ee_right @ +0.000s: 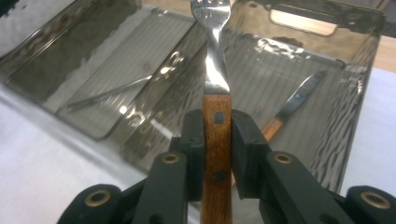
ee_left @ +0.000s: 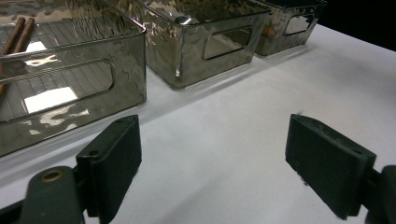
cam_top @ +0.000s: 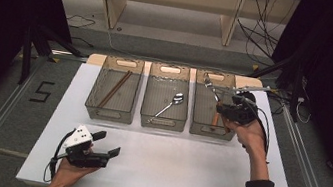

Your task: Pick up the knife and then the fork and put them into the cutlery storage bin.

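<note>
The right gripper (ee_right: 217,140) clamps a wooden-handled fork (ee_right: 216,88) over the right bin (ee_right: 359,107), where a knife (ee_right: 299,100) already lies, likely sorting cutlery. The left gripper (ee_left: 212,158) waits, jaws apart and empty.

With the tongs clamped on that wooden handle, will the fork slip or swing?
Likely stiff: the fork has a metal neck and riveted wooden handle, so no flop. The right tongs grip it low on the handle, so the tines may pivot if bumped. The smooth wood could slide a little.
</note>
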